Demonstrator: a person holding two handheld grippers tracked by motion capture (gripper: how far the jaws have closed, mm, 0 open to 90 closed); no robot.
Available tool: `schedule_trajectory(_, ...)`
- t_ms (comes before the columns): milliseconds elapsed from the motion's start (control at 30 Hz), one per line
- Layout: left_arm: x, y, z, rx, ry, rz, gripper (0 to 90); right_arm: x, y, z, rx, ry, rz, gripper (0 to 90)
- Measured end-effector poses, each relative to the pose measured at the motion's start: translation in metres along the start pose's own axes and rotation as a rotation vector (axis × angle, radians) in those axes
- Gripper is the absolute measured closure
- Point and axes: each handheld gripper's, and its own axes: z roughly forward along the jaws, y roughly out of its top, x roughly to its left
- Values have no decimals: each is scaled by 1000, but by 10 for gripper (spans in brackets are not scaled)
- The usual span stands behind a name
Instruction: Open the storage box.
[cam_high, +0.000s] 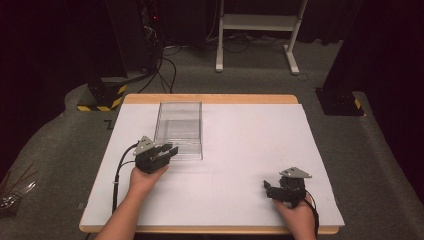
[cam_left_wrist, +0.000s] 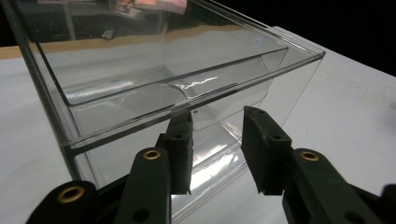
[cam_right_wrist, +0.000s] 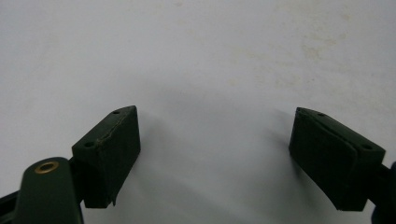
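Clear rigid acrylic box (cam_left_wrist: 177, 88): light, slick, brittle; best pinched at near wall; left gripper (cam_left_wrist: 217, 154) spread astride it, not pinching; right gripper (cam_right_wrist: 215, 154) spread wide.

Left hand-held gripper (cam_high: 171, 150) at clear box (cam_high: 180, 120), white table (cam_high: 240, 150)

Your two black grippers

Your left gripper (cam_high: 172, 150) and right gripper (cam_high: 268, 189) wear grey three-cornered plates, brass-ringed holes, trailing black cables.
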Motion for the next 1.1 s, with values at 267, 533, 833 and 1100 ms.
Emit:
schedule_trajectory(267, 4, -5, -3, -33, -12, 22, 738, 0, 0, 0, -1, -1, 2, 163)
schedule_trajectory(533, 10, -10, -6, -56, -40, 11, 787, 0, 0, 0, 0, -2, 2, 163)
schedule_trajectory(833, 20, -14, -14, -76, -72, 17, 900, 0, 0, 0, -2, -1, 3, 164)
schedule_trajectory(1100, 17, -16, -14, -96, -90, 2, 900, 0, 0, 0, -3, -2, 2, 164)
